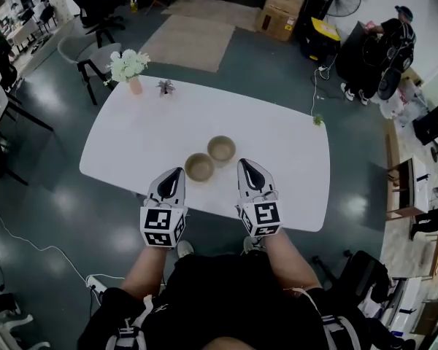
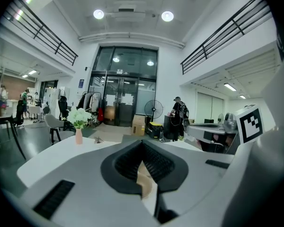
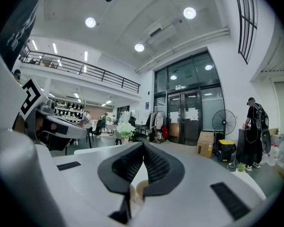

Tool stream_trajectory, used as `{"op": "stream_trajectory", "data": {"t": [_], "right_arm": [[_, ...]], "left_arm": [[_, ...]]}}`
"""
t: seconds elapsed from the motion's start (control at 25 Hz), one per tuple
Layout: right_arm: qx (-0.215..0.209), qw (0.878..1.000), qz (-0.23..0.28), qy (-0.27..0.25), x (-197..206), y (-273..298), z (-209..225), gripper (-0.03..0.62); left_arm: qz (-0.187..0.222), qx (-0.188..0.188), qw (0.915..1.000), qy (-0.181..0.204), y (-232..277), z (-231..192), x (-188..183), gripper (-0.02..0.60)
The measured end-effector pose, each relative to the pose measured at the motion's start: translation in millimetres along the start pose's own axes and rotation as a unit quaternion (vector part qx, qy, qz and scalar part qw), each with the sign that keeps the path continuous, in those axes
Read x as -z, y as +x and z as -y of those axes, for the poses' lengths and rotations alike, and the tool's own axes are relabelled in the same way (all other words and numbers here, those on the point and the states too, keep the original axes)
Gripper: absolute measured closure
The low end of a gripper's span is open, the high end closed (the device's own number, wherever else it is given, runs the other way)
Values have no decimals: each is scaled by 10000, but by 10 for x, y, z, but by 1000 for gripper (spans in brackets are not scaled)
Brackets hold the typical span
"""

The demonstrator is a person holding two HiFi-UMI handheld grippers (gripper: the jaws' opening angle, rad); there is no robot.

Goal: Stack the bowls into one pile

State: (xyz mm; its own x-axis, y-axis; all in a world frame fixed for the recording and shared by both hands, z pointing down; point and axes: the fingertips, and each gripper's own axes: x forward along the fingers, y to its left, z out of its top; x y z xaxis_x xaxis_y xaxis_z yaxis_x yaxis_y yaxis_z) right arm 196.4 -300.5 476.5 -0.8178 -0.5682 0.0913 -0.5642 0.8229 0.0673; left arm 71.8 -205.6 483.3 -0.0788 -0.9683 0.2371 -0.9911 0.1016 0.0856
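Observation:
Two tan bowls stand side by side near the front middle of the white table (image 1: 292,152), the nearer one (image 1: 199,167) left of the farther one (image 1: 221,150). My left gripper (image 1: 177,172) hovers just left of the nearer bowl, jaws shut and empty. My right gripper (image 1: 242,164) sits just right of the bowls, also shut and empty. In the left gripper view the jaws meet at the left gripper's tip (image 2: 143,145), and a sliver of tan bowl (image 2: 146,182) shows below them. In the right gripper view the right gripper (image 3: 143,148) is closed, with a bit of bowl (image 3: 141,189) beneath.
A vase of white flowers (image 1: 129,65) and a small dried plant (image 1: 166,87) stand at the table's far left; a tiny green plant (image 1: 318,120) sits at its far right edge. Chairs (image 1: 87,49), a cardboard box (image 1: 281,12) and a person (image 1: 390,42) lie beyond.

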Motion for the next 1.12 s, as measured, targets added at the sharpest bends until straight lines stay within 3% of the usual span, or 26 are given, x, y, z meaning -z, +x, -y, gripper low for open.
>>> {"op": "stream_trajectory", "data": {"t": [0.16,0.4,0.64,0.76,0.8,0.88,1.0,1.12], "right_arm": [[-398,9992,-40,45,287,-283,815,577],[-1191,9924,-317,-10,605,-569,1773,577],[-1898,9811,-290,-245,621,-549,1656,577],[-2123,9741,-531,-566,723,-491,1433,577],[-2257,9686,-699,-769,794,-460,1329,576],[-2640,9492,-1043,-1356,1004,-395,1093,494],[-3010,9110,-1374,-2463,1394,-236,820,421],[-3141,8664,-1676,-3503,1797,-63,673,414]], "left_arm": [[59,-427,9991,3,340,831,47,568],[-13,-1108,9926,-488,616,1995,159,568],[-93,-1844,9810,-601,273,2087,246,568],[-53,-2068,9767,-576,27,2026,263,568],[-35,-2130,9754,-560,-48,2004,265,568],[-10,-2257,9726,-560,-200,1967,302,568],[10,-2442,9679,-596,-425,1912,419,568],[-58,-2672,9613,-668,-652,1856,550,568]]}}
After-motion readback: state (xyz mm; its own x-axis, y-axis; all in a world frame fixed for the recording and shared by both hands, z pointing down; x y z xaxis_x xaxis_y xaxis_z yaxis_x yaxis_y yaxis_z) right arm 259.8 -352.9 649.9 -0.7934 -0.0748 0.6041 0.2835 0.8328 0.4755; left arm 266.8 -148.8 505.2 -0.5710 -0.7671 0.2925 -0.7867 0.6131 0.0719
